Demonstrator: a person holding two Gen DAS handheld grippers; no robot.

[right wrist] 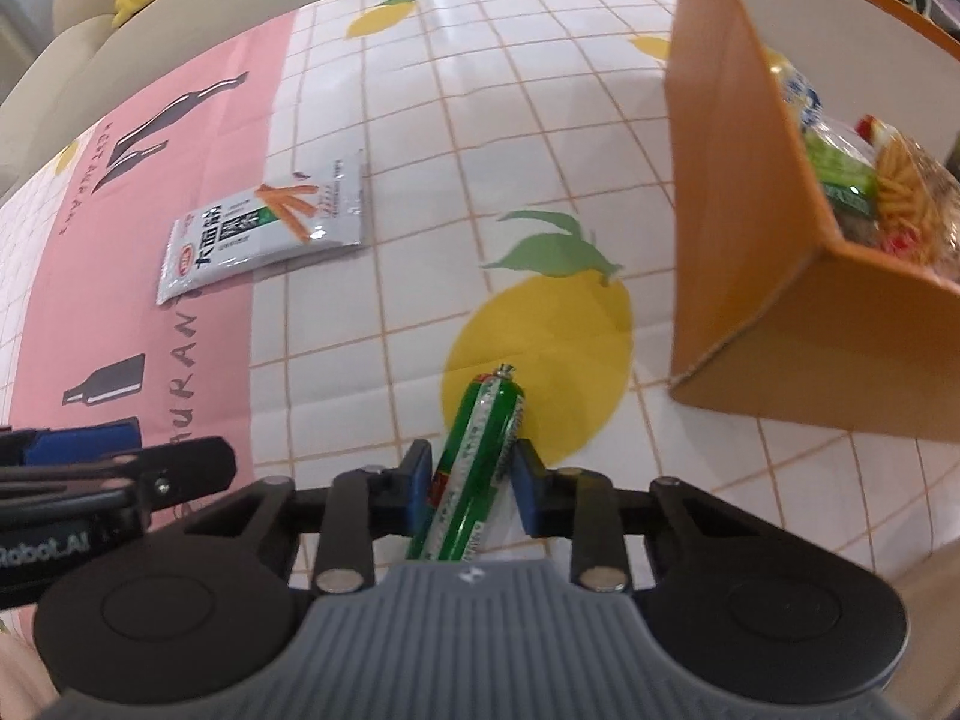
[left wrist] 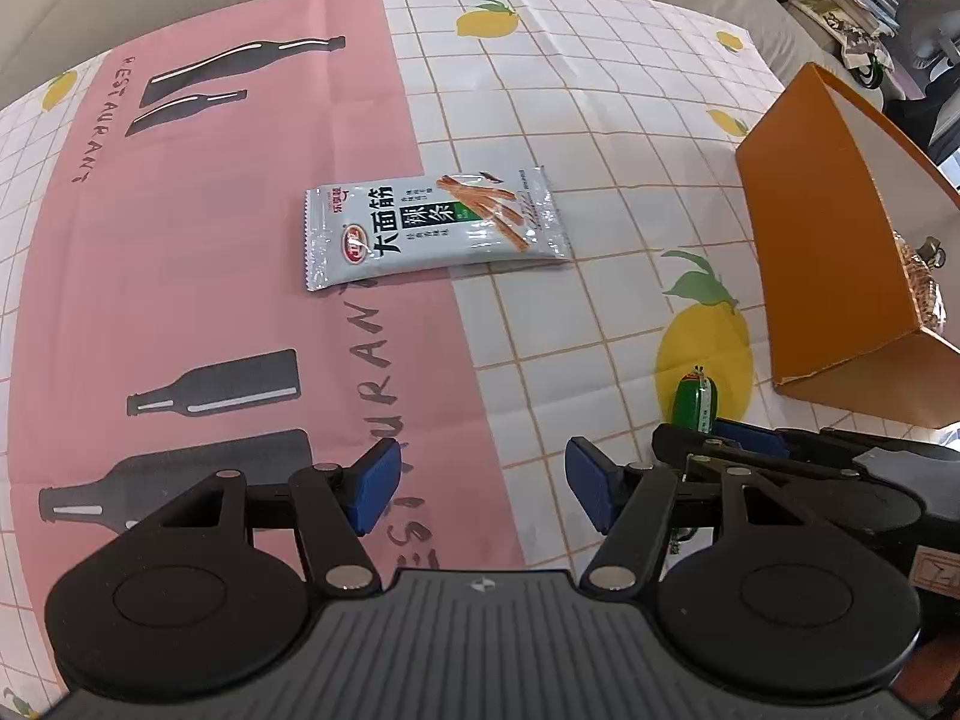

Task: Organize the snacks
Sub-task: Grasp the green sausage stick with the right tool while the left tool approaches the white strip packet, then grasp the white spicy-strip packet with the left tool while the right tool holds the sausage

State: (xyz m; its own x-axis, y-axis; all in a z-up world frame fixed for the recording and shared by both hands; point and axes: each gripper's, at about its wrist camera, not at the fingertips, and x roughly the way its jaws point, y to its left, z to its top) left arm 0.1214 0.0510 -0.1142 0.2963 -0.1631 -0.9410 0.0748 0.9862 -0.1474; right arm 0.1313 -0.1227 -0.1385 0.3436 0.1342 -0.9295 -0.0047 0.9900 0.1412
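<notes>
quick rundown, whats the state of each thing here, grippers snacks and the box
left gripper: open, holding nothing
right gripper: fingers closed on the green sausage stick
green sausage stick: held between the fingers, its clipped end pointing forward over the tablecloth
white snack packet: sealed, lying flat on the tablecloth, untouched
orange box: open at the top, already holding several snack packs
tablecloth: spread out, creased along fold lines
</notes>
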